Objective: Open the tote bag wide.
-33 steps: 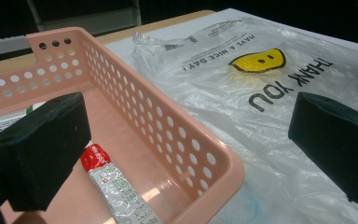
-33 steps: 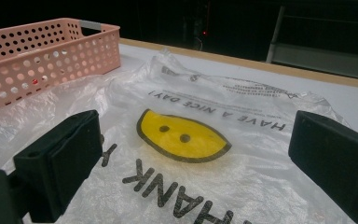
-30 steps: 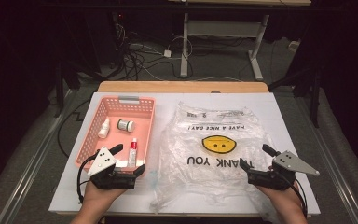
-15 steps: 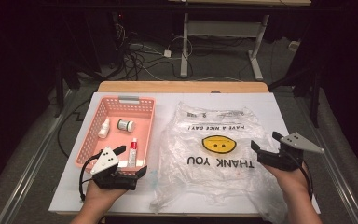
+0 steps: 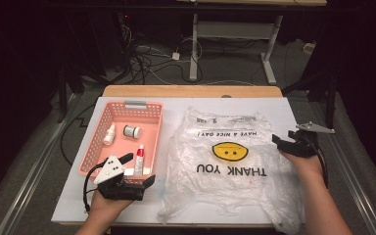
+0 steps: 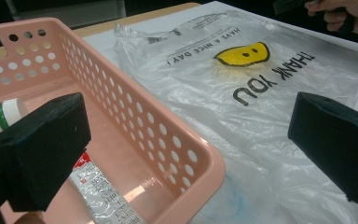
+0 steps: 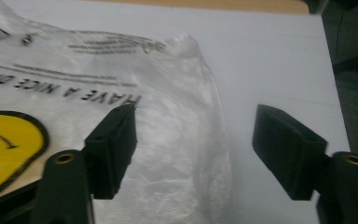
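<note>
A clear plastic bag (image 5: 230, 161) printed with a yellow smiley and "THANK YOU" lies flat on the white table (image 5: 279, 107). My right gripper (image 5: 285, 137) hovers open at its right edge. In the right gripper view the gripper (image 7: 193, 144) has one jaw over the bag (image 7: 168, 140) and the other over bare table. My left gripper (image 5: 139, 170) is open at the near right corner of a pink basket (image 5: 127, 105). In the left gripper view the gripper (image 6: 186, 149) straddles the basket's rim (image 6: 168, 135).
The basket holds a small white bottle (image 5: 109, 134), a round jar (image 5: 131, 131) and a red-capped tube (image 5: 139, 159). The tube (image 6: 102, 191) lies just inside the rim, below my left jaw. Cables and desk legs lie on the floor beyond the table's far edge.
My right gripper has moved forward along the bag's right edge, away from the near side of the table. The left gripper and the basket have stayed put.
</note>
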Available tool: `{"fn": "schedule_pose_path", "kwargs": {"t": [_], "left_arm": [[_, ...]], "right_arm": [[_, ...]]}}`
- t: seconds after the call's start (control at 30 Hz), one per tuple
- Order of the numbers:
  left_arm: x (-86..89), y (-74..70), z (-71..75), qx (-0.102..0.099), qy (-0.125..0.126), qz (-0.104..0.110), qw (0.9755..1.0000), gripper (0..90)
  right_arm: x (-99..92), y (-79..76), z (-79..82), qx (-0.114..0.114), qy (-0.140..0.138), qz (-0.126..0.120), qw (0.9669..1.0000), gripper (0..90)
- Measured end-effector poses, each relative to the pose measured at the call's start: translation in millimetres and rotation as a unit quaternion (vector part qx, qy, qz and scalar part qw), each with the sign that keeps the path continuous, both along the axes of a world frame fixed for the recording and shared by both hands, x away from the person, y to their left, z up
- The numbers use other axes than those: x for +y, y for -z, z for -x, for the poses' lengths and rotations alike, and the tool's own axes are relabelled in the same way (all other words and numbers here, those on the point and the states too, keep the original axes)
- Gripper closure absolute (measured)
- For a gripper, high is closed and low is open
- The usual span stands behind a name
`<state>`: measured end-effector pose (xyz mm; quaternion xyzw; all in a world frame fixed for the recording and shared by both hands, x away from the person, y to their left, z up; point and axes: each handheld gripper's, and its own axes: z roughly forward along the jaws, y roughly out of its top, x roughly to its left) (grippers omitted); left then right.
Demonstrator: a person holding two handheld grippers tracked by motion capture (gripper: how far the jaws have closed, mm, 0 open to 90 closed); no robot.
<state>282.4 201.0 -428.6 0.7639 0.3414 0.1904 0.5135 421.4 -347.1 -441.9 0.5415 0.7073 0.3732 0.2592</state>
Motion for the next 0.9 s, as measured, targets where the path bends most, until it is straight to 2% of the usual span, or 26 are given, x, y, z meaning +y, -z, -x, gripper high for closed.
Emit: {"fn": "schedule_pose_path", "kwargs": {"t": [0.13, 0.2, 0.27, 0.33, 0.37, 0.43, 0.53, 0.63, 0.7, 0.9], "left_arm": [[0.2, 0.1, 0.4, -0.004, -0.003, 0.008, 1.0000, 0.0], [0.2, 0.1, 1.5, -0.005, -0.003, 0.012, 0.9999, 0.0], [-1.0, -0.4, 2.1, -0.008, -0.002, 0.012, 0.9999, 0.0], [-2.3, -0.4, 2.1, -0.009, 0.001, 0.011, 0.9999, 0.0], [-2.9, -0.2, 2.2, -0.009, 0.002, 0.010, 0.9999, 0.0], [-3.8, 0.0, 2.2, -0.009, 0.005, 0.008, 0.9999, 0.0], [-3.7, -0.2, 2.7, -0.009, 0.006, 0.008, 0.9999, 0.0], [-3.2, -0.8, 3.7, -0.011, 0.005, 0.008, 0.9999, 0.0], [-3.1, -1.2, 3.9, -0.012, 0.005, 0.009, 0.9999, 0.0], [-4.7, -1.2, 4.1, -0.014, 0.008, 0.009, 0.9998, 0.0]], "right_arm": [[-10.4, 14.0, -17.6, 0.034, 0.010, -0.010, 0.9993, 44.8], [-10.2, 19.8, -25.6, 0.051, 0.001, -0.008, 0.9987, 45.5], [-7.1, 21.5, -31.8, 0.060, -0.006, -0.001, 0.9982, 48.4], [-4.5, 20.9, -36.3, 0.054, -0.013, -0.001, 0.9985, 52.2], [-3.0, 20.7, -38.0, 0.059, -0.012, -0.002, 0.9982, 53.9], [-0.7, 22.0, -41.4, 0.068, -0.017, 0.015, 0.9974, 58.7], [1.0, 24.6, -41.9, 0.073, -0.014, 0.029, 0.9968, 69.2], [-0.6, 24.0, -39.6, 0.073, -0.003, 0.034, 0.9967, 88.6], [-4.2, 22.6, -37.2, 0.069, 0.003, 0.044, 0.9966, 90.0], [-34.8, 14.5, -17.7, 0.048, 0.051, 0.036, 0.9969, 90.0]]}}
